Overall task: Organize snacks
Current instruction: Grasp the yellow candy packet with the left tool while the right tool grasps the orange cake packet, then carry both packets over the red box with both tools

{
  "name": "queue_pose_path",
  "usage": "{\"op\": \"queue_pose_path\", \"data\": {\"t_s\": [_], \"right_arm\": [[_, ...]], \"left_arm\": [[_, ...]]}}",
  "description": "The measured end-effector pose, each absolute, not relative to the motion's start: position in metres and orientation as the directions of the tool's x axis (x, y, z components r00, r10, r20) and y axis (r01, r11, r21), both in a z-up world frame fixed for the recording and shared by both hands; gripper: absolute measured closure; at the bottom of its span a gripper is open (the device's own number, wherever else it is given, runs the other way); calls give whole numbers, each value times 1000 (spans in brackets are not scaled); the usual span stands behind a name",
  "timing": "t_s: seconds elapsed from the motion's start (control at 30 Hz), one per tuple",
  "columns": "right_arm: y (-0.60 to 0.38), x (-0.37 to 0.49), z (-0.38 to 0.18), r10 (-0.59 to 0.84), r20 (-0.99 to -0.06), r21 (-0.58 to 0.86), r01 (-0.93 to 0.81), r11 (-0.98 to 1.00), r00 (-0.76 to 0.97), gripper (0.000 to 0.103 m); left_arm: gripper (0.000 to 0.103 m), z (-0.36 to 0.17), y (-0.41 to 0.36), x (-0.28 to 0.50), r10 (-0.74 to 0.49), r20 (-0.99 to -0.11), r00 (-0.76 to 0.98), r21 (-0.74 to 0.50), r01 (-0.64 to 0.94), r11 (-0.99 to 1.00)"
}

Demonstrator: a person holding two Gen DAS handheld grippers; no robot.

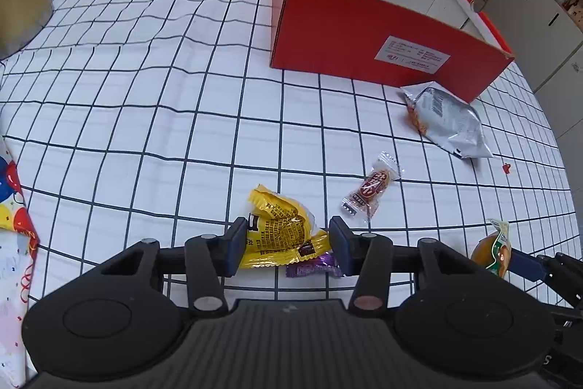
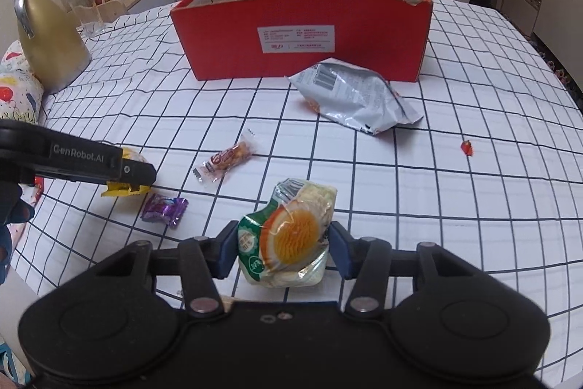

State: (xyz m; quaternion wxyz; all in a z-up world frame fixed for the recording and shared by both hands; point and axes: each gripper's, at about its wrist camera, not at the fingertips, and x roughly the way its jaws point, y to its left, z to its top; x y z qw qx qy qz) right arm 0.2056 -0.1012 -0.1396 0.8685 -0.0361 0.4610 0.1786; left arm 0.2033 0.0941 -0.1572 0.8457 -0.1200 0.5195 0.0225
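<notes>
left gripper [image 1: 288, 245] jaws clamp the yellow packet [image 1: 282, 230]; right gripper [image 2: 280, 248] jaws clamp the green-orange packet [image 2: 291, 234]. between them and the red box [image 2: 302, 35] at the desk's [image 1: 145, 97] far edge lie a silver bag [image 2: 359, 97], wrapped candy [image 2: 227, 157] and purple wrapper [image 2: 164, 209].

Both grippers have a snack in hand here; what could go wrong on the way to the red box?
1. The left gripper pinches only the yellow packet's lower end, so it might slip.
2. The right gripper squeezes the puffy pastry pack, which may crush.
3. The red box's near wall stands tall; a low carry could snag it.
</notes>
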Motion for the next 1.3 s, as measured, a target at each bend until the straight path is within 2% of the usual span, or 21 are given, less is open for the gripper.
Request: {"op": "queue_pose_path", "data": {"t_s": [0.47,0.7,1.3], "right_arm": [[-106,193,-94,304,-790,100,-377,921,533,53],[-108,193,-72,290,-777,50,-403,914,559,53],[-108,242,-21,223,-685,-137,-422,896,694,53]], "left_arm": [[56,-116,88,186,-144,-863,484,-236,-135,962],[56,-92,80,187,-165,-845,509,-248,-99,964],[56,-42,65,231,-98,-769,632,-142,-19,990]]}}
